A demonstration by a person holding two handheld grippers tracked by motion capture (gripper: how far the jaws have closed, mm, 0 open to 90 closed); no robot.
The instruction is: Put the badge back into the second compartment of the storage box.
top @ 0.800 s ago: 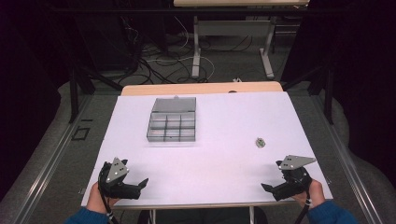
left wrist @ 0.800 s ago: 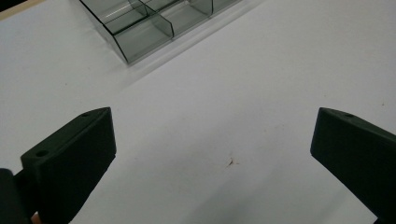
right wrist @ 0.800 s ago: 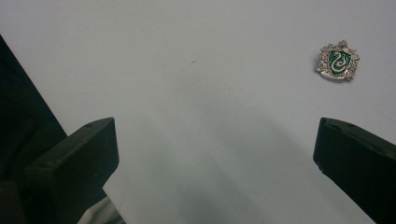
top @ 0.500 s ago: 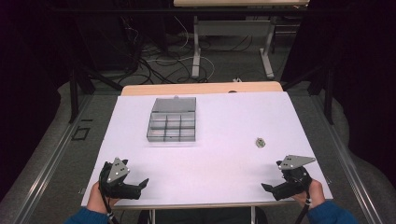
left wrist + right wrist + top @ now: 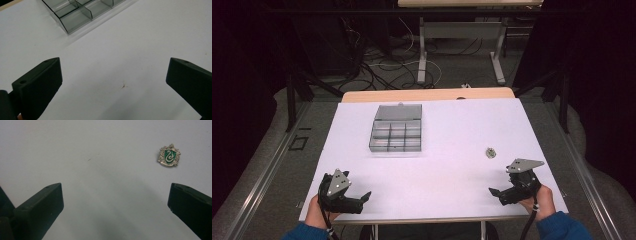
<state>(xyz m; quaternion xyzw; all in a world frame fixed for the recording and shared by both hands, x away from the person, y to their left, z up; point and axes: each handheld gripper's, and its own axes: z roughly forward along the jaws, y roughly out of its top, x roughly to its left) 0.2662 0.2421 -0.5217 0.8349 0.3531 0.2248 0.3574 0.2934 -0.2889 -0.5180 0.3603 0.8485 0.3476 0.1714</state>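
While both grippers rest near the table's (image 5: 452, 125) front edge, the badge (image 5: 490, 152) lies flat on the white top, ahead of the right gripper (image 5: 499, 196) and well right of the box (image 5: 396, 128). In the right gripper view the badge (image 5: 169, 155) is a green shield with a silver serpent, its crest pointing away from the jaws and its long axis running crest to tip. Both the right gripper (image 5: 115, 202) and the left gripper (image 5: 113, 82) have their jaws wide apart, holding nothing.
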